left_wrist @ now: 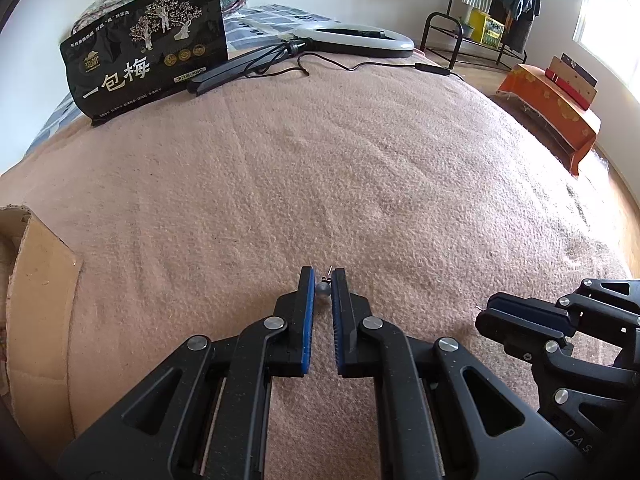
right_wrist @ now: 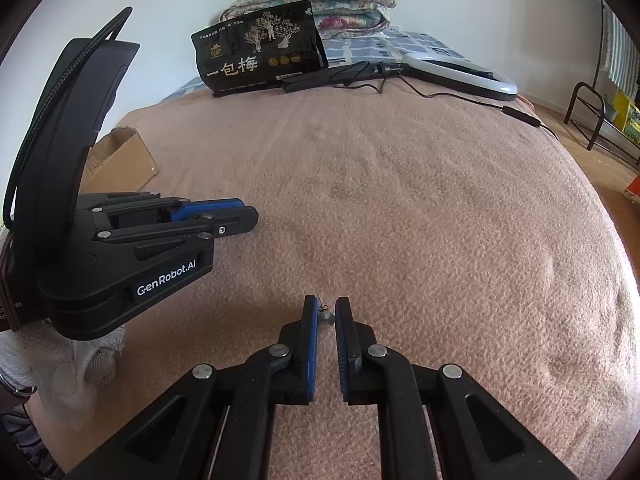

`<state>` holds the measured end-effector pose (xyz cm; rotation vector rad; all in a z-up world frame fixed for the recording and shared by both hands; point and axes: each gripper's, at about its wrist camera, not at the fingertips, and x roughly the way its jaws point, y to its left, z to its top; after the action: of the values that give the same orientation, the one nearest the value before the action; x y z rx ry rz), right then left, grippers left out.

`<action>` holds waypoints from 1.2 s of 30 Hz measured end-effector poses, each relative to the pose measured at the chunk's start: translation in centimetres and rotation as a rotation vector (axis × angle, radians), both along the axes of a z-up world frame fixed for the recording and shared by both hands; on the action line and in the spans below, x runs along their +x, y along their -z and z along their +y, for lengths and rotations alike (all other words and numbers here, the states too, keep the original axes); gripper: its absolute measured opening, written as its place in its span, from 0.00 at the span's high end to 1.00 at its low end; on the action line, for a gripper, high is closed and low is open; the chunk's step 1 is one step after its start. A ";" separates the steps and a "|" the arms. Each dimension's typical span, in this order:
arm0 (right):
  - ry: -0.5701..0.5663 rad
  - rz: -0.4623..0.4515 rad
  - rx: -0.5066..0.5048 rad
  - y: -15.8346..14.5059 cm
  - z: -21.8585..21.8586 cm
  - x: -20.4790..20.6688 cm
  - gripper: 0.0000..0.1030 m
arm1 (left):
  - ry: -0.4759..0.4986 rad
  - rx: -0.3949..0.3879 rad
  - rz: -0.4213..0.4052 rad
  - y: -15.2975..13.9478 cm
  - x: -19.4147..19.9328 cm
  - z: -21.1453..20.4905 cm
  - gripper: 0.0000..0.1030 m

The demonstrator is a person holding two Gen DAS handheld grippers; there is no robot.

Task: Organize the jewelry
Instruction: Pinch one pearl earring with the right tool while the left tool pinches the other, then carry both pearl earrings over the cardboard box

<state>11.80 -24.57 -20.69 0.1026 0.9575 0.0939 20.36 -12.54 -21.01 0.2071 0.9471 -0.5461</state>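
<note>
My left gripper [left_wrist: 322, 280] is shut on a small grey bead earring [left_wrist: 322, 289], held between its blue pads just above the pink blanket [left_wrist: 320, 168]; a thin pin sticks up at the tips. My right gripper [right_wrist: 327, 307] is shut on a second small grey earring [right_wrist: 328, 316], pinched at its fingertips over the blanket. In the left wrist view the right gripper [left_wrist: 486, 314] sits to the lower right. In the right wrist view the left gripper [right_wrist: 252, 216] sits to the left, side on.
A cardboard box [left_wrist: 36, 304] lies at the blanket's left edge, also in the right wrist view [right_wrist: 120, 156]. At the far end lie a black snack bag [left_wrist: 148, 48], a ring light [left_wrist: 356, 40] with its cable, and folded quilts [right_wrist: 320, 4]. Floor and an orange-covered bench [left_wrist: 556, 112] lie right.
</note>
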 end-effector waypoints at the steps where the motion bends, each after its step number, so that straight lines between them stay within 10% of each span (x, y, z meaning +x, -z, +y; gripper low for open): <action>1: 0.004 -0.005 -0.001 -0.2 0.0 0.0 0.94 | -0.002 0.000 -0.002 -0.2 -0.1 0.1 0.94; 36: -0.093 -0.183 -0.013 -11.1 5.3 -2.4 0.94 | -0.182 -0.090 -0.110 -12.1 -5.4 11.6 0.94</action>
<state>9.39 -19.31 -9.59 0.0368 0.7804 0.1797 14.98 -0.94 -8.91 0.0688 0.8227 -0.4046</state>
